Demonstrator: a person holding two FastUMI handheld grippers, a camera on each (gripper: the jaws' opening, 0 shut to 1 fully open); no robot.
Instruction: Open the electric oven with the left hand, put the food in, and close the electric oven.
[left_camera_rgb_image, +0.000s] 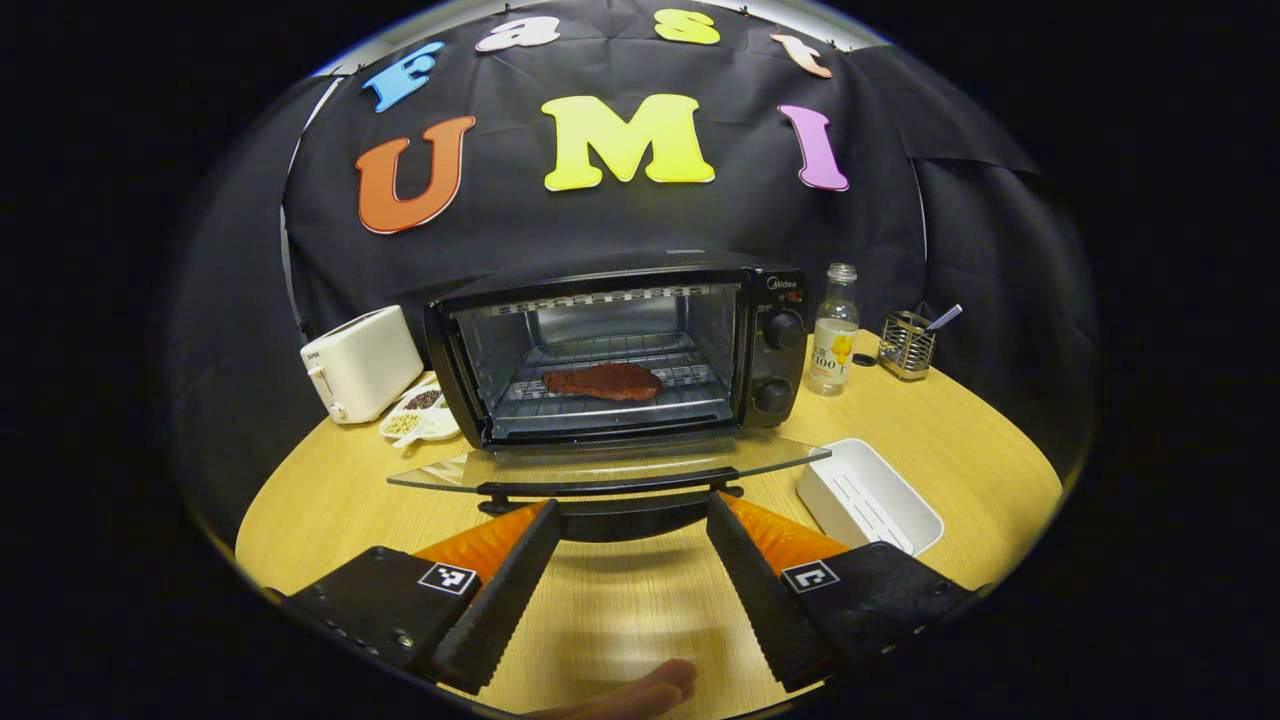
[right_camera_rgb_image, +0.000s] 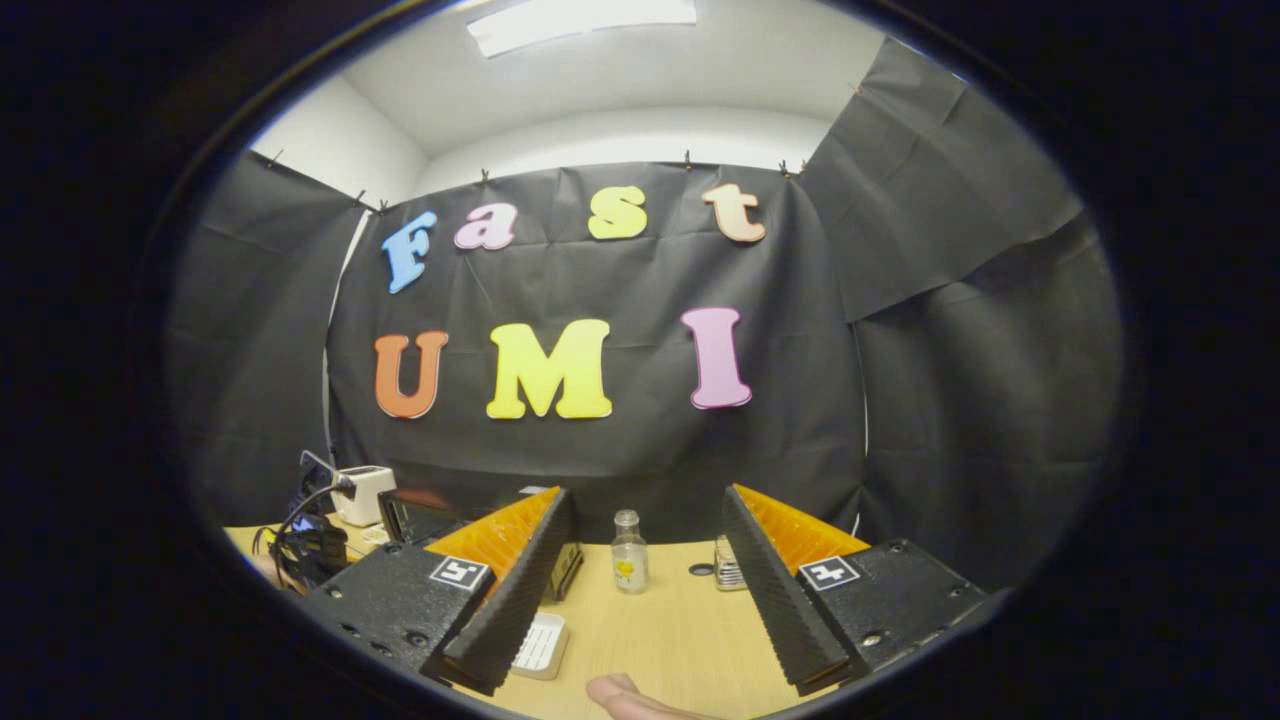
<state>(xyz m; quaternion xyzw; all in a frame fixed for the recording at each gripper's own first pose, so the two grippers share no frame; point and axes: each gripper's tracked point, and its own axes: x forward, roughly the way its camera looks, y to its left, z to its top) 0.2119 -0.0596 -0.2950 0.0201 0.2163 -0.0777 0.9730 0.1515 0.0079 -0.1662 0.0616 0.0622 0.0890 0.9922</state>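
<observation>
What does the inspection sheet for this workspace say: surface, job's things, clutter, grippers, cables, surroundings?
Surface: wooden table, round-edged.
Job's things: oven with its glass door folded down flat; steak lying on the rack inside.
Clutter: toaster and snack dish left of the oven; bottle and wire holder to its right; white tray beside the door.
Grippers: left hand-held gripper open, just short of the door handle; right hand-held gripper open, holding nothing, raised and aimed at the wall.
Cables: dark cable bundle at the table's left edge, right gripper view.
Surroundings: black cloth wall, white ceiling with a light panel.
</observation>
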